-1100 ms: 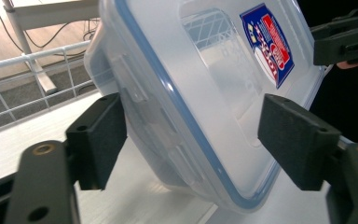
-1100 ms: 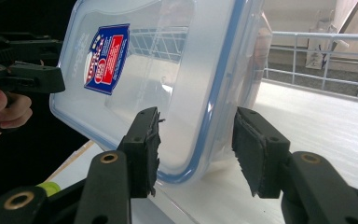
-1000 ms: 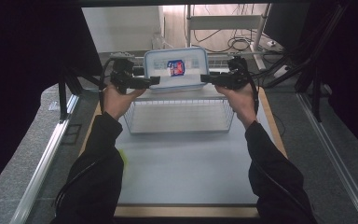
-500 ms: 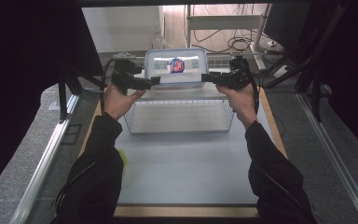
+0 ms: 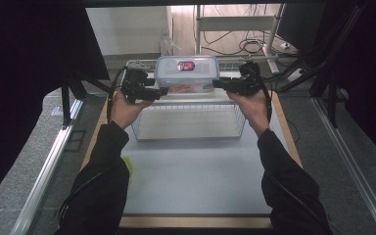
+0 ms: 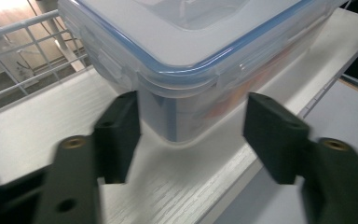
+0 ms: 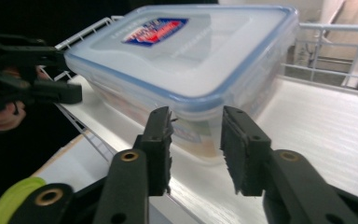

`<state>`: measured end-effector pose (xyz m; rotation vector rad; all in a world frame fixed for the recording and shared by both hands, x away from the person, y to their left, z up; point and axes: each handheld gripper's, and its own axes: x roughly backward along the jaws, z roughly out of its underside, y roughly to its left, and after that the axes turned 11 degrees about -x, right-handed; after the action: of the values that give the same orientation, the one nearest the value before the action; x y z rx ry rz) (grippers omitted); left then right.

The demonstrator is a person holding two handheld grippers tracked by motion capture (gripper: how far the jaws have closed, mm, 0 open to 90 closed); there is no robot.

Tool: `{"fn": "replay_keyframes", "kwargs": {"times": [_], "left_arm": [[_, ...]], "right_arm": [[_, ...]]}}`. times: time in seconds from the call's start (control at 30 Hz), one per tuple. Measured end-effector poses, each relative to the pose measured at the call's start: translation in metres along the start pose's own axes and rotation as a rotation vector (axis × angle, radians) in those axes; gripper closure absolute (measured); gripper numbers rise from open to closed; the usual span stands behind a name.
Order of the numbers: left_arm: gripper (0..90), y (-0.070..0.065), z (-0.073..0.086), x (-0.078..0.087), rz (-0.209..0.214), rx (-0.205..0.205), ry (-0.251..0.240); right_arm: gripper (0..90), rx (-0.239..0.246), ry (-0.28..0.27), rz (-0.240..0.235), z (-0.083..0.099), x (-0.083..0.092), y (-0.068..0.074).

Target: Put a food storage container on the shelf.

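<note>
Between the two claws, on the white shelf [image 6: 37, 154] atop the wire rack [image 5: 191, 122], sits the clear lidded container [image 5: 186, 73]. The left claw [image 6: 191, 130] has just been closing, jaws apart astride one corner, not pressing. The right claw [image 7: 196, 144], also closing, stands apart at the opposite corner.

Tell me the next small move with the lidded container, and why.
Probably draw both claws back. The container rests on the white shelf, and the left claw and right claw, which have just been closing, straddle its corners without pressing.
</note>
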<state>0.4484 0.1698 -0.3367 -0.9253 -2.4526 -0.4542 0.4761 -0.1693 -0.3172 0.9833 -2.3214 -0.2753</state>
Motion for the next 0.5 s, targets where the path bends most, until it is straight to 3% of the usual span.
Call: {"fn": "replay_keyframes", "kwargs": {"times": [0.1,0.33,0.5], "left_arm": [[49.9,0.0006,0.0002,-0.0034,-0.028,0.023,0.024],[50.8,0.0009,0.0017,-0.0051,-0.018,0.038,0.027],[46.5,-0.0030,0.0043,-0.0017,-0.013,0.013,0.011]], "right_arm": [[68.4,0.009,0.012,0.020,0.0031,-0.0037,-0.0005],[68.5,0.012,0.003,0.033,0.0039,-0.0057,-0.0016],[66.7,0.030,-0.013,0.042,0.0079,-0.0038,0.0003]]}}
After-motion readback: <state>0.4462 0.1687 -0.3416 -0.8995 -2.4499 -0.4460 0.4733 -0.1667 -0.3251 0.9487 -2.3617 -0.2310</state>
